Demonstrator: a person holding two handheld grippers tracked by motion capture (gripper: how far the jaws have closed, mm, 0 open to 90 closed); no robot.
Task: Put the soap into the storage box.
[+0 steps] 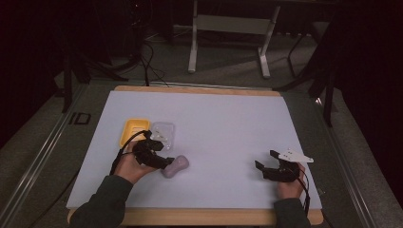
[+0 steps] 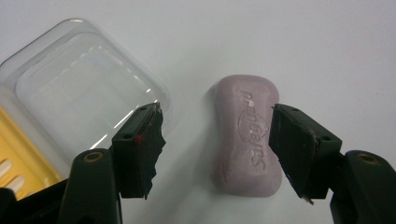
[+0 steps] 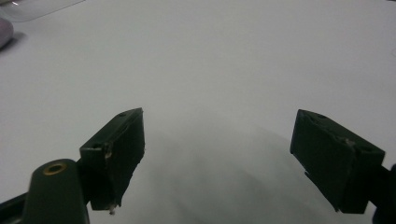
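A pale purple bar of soap (image 1: 175, 166) (image 2: 247, 135) lies flat on the white sheet (image 1: 223, 123), its stamped lettering facing up. My left gripper (image 1: 166, 159) (image 2: 217, 140) is open around it. In the left gripper view the right jaw sits at the soap's edge, while the left jaw stands clear of it with bare sheet between. A clear plastic lid (image 1: 164, 132) (image 2: 88, 79) sits just beyond, beside a yellow soap dish (image 1: 134, 130) (image 2: 18, 154). My right gripper (image 1: 266, 160) (image 3: 219, 154) rests open near the front right, with nothing between its jaws.
The white sheet covers a wooden board whose edge (image 1: 199, 216) shows at the front. Beyond the table stand the grey legs of a frame (image 1: 192, 47) and cables on the floor. The soap's end (image 3: 4, 32) and the lid (image 3: 37, 7) show far off in the right gripper view.
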